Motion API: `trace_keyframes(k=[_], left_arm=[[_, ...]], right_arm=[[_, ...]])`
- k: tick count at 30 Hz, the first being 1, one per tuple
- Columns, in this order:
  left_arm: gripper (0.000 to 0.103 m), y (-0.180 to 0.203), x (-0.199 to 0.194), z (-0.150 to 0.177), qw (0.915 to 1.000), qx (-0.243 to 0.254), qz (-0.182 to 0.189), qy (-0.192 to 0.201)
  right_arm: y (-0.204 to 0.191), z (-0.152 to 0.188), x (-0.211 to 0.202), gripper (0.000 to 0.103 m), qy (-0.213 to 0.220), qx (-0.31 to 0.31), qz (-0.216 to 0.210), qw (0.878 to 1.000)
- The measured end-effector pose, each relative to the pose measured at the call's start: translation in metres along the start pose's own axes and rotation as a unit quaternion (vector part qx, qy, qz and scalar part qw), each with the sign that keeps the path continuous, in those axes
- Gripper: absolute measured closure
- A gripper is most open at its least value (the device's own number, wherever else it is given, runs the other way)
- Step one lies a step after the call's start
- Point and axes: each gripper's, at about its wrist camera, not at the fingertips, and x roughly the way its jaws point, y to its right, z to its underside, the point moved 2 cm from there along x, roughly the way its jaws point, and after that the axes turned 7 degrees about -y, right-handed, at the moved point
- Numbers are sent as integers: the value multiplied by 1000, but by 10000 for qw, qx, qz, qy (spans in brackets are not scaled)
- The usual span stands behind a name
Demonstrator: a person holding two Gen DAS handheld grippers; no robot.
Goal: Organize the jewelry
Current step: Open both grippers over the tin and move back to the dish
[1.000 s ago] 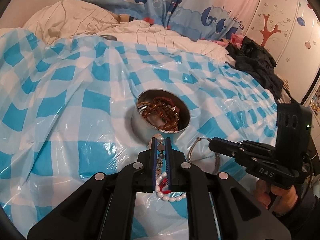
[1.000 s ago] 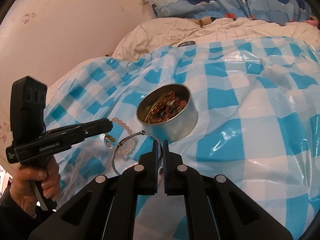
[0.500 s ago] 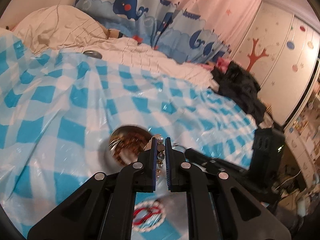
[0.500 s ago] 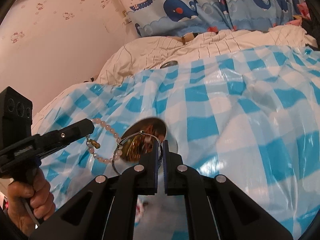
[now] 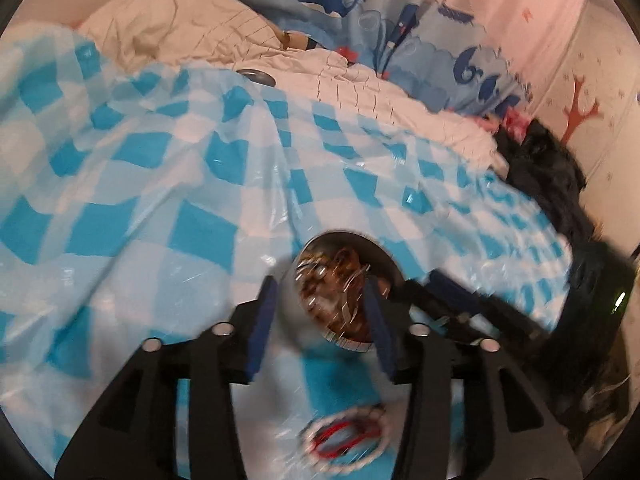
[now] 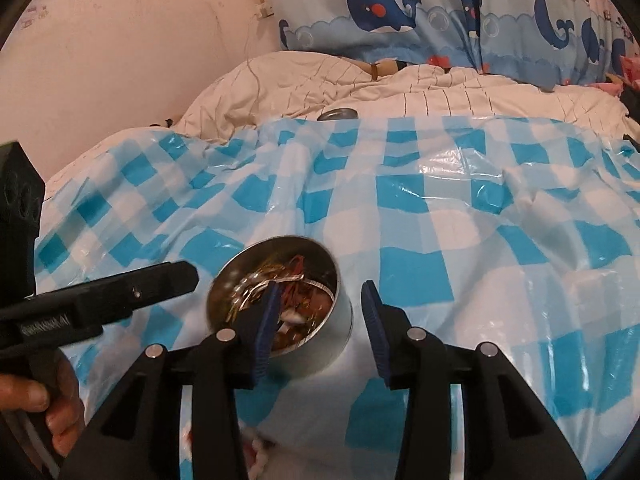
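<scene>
Above the metal tin of jewelry, the left gripper and right gripper have just been opened, nothing between them; the white-and-red bracelet nearer the camera is judged next.

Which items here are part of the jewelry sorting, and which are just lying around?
Part of the job:
round metal tin with jewelry in it
white and red bead bracelet on the checked sheet
left gripper and right gripper, both open

Lying about:
dark clothes
whale curtain
white bedding
</scene>
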Motion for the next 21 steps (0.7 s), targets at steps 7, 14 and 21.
trace_keyframes(k=[7,14,21], left_arm=[[57,1,6,50,9944,726,-77,-763],[57,11,18,79,9880,1060,-78,-1125],[57,-15,15,77,9931,462,20,-1081]], right_arm=[[12,68,-25,59,-806,304,-218,9960],[3,78,-23,48,-870,317,-285,9953],[-8,79,-19,48,-854,0,-125,9963]])
